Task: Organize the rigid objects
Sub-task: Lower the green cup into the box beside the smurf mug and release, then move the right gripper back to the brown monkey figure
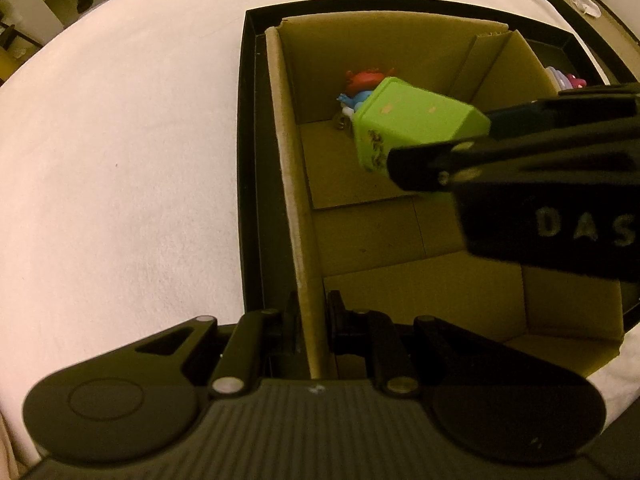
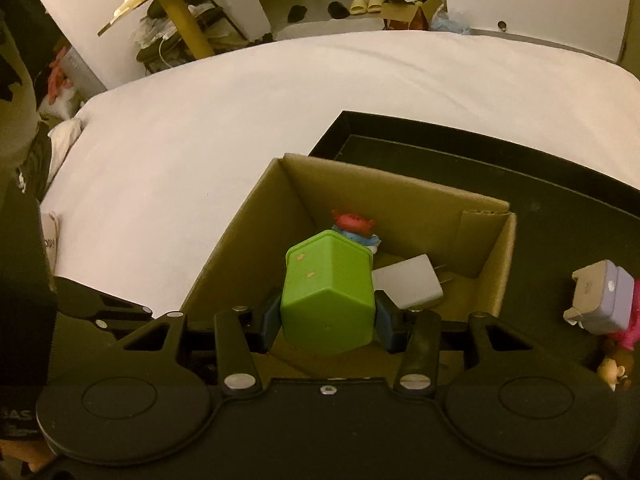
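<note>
Cardboard box (image 2: 400, 208) steadied by your left claw (image 1: 312, 320) clamped on its wall; your right claw (image 2: 328, 320) grips green block (image 2: 328, 292) above it for dropping in.

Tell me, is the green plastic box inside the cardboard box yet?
Not yet: the green plastic box hangs clamped in the right gripper above the cardboard box.

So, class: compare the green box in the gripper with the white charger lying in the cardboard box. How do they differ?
The green box is bright green; the white charger is plain white. The green box is held off the floor of the cardboard box by the right gripper, while the white charger lies flat on that floor. The green box looks bulkier; the white charger is a slimmer block with metal prongs. Both are rigid and boxy.
</note>
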`<state>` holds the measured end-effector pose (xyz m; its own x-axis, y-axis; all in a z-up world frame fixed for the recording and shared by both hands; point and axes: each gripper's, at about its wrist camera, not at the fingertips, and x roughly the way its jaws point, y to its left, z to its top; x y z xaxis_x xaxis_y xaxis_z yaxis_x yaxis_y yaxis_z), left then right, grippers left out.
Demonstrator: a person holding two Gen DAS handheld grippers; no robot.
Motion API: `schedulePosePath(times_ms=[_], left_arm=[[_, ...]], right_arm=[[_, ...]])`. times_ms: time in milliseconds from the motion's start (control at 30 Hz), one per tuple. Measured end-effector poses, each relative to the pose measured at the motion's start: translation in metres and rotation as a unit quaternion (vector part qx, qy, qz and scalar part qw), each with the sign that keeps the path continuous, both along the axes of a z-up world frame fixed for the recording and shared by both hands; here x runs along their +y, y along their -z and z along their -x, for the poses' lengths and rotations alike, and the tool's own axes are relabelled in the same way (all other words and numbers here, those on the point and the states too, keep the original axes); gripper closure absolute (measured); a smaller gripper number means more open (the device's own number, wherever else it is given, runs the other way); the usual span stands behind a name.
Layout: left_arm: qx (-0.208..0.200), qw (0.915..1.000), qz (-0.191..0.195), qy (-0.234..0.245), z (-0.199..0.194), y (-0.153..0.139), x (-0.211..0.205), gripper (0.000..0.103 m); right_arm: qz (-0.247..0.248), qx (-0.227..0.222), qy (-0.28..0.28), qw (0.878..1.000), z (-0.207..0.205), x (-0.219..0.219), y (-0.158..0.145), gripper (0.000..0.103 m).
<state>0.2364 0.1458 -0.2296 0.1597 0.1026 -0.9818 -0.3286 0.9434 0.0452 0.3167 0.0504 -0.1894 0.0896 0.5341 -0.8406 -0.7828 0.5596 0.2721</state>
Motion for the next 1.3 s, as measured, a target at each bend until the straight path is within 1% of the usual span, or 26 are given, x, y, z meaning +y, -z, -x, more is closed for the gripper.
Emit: schedulePosePath(times_ms=[267, 433, 600, 733, 900, 1000, 1100, 1300], left_arm=[[0.002, 1.0, 0.0, 0.002, -0.002, 0.0, -0.001, 0.091], [0.001, 1.0, 0.004, -0.001, -0.002, 0.0, 0.002, 0.091], [0.001, 1.0, 0.007, -0.004, -0.001, 0.0, 0.004, 0.091], [0.002, 1.0, 0.005, -0.001, -0.001, 0.0, 0.004, 0.091], [0.003, 1.0, 0.002, 0.0, -0.001, 0.0, 0.003, 0.091], [0.002, 1.0, 0.002, 0.0, -0.001, 0.0, 0.002, 0.091], [0.002, 1.0, 0.005, -0.003, -0.001, -0.001, 0.003, 0.091], [0.004, 1.0, 0.003, -0.003, -0.002, -0.001, 0.002, 0.091]], right_arm=[[0.001, 0.015, 0.012, 1.0, -0.001, 0.004, 0.007, 0.056], [-0.006, 0.014, 0.025, 1.0, -0.002, 0.002, 0.003, 0.055], [-0.019, 0.005, 0.026, 0.999, -0.004, -0.006, -0.008, 0.055], [-0.039, 0.0, 0.034, 0.999, -0.007, -0.018, -0.022, 0.055], [-0.06, -0.018, 0.041, 0.997, -0.012, -0.033, -0.042, 0.055], [-0.064, -0.016, 0.054, 0.996, -0.017, -0.042, -0.049, 0.055], [-0.066, -0.025, 0.065, 0.995, -0.022, -0.054, -0.056, 0.054], [-0.065, -0.033, 0.082, 0.994, -0.031, -0.072, -0.06, 0.054]])
